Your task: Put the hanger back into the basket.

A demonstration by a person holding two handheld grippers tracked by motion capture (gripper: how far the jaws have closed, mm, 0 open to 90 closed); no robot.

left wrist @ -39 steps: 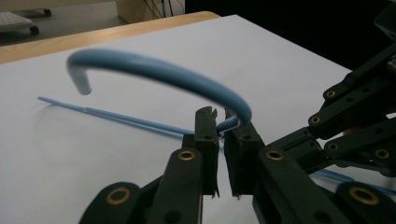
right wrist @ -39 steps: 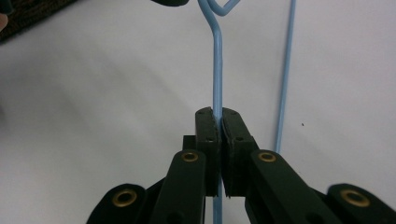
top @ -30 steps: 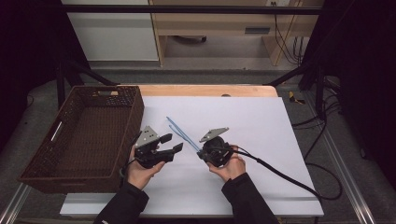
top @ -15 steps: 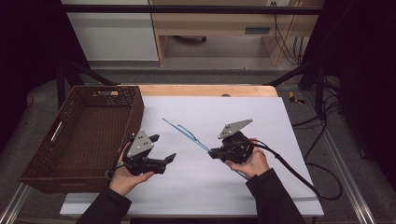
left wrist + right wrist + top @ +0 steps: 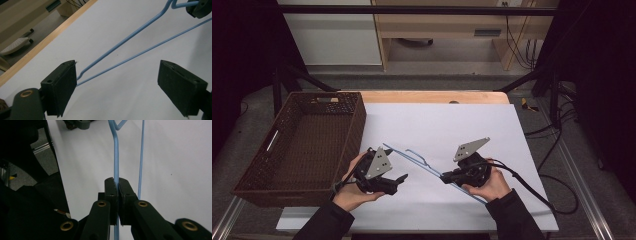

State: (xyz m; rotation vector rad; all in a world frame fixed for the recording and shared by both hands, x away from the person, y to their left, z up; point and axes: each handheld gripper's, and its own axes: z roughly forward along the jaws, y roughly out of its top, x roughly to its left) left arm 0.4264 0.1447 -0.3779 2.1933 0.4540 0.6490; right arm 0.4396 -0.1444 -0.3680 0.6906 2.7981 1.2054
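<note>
A thin blue wire hanger (image 5: 412,160) lies slanted over the white sheet (image 5: 452,125). My right gripper (image 5: 444,177) is shut on one of its wires, and the right gripper view shows the pads (image 5: 118,182) pinching the hanger (image 5: 115,152). My left gripper (image 5: 396,163) stands open to the left of it, beside the basket. Its jaws have just been opening. In the left gripper view the gripper (image 5: 117,82) has nothing pressed between its pads. The hanger's (image 5: 130,37) corner ends just ahead of one pad.
A dark wicker basket (image 5: 357,125) with nothing in it stands at the left of the table. The sheet covers most of the wooden tabletop (image 5: 432,96). A black cable (image 5: 532,187) trails right from my right gripper.
The two hands have drawn apart. My left gripper moved left toward the basket and its jaws spread. My right gripper moved right, taking the hanger with it.
</note>
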